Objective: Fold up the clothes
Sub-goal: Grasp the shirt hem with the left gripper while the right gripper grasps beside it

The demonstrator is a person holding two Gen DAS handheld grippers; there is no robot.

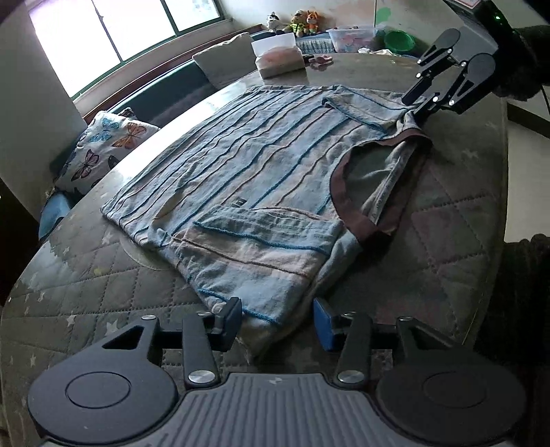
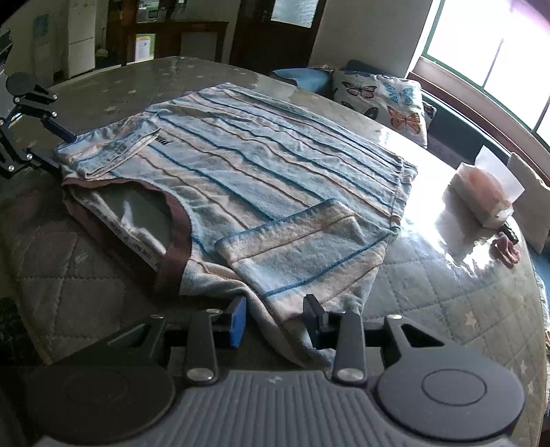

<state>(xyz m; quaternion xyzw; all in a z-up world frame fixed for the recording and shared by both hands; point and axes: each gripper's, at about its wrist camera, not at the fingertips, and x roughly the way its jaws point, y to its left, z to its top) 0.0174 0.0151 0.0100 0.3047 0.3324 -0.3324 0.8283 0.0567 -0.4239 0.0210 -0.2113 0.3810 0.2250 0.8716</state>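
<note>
The striped t-shirt's (image 1: 240, 165) back layer and the table surface (image 1: 447, 206) beneath it are hidden. Neck label print (image 2: 148, 256) is too small to read. The far gripper's fingertips (image 1: 417, 111) are concealed by fabric. Window panes (image 1: 103, 31) are overexposed. Plush toys (image 1: 299, 22) are too small to identify. A dark sleeve (image 1: 519, 295) is cut off at the frame edge.

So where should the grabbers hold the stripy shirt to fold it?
At the two shoulder corners, either side of the brown collar. The striped shirt lies flat with both sleeves tucked in, so each open gripper, left and right, slides in from its own side edge.
</note>
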